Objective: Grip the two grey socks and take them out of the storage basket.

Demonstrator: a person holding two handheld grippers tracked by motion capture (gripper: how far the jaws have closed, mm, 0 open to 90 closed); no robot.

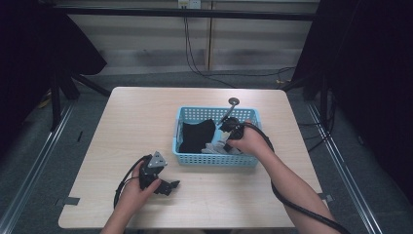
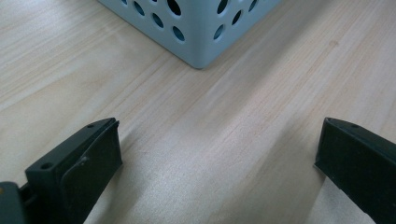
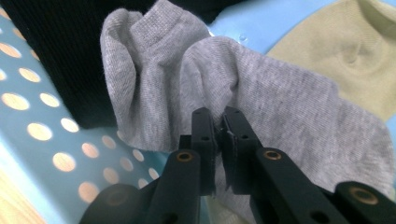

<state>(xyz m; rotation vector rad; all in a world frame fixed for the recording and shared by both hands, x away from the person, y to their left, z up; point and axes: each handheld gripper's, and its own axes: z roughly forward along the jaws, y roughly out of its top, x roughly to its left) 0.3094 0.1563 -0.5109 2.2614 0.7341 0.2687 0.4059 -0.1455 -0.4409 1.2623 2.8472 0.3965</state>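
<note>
Grey knit sock [image 3: 261,93], soft, light and limp, is lying in the blue basket [image 1: 214,158] at frame centre, the right gripper [image 3: 218,122] pinching a fold of its middle, while the left gripper [image 2: 217,158] is resting wide open, lower left.

The worktop [image 2: 196,140] is pale wood-grain laminate, smooth with a soft sheen. The basket [image 1: 216,160] is light blue perforated plastic, slightly glossy. The grey sock [image 3: 280,98] is fine-ribbed knit cloth, matt; the beige sock [image 3: 355,51] and black cloth [image 1: 197,136] look equally matt. The right gripper [image 3: 219,126] has matt black plastic fingers.
</note>
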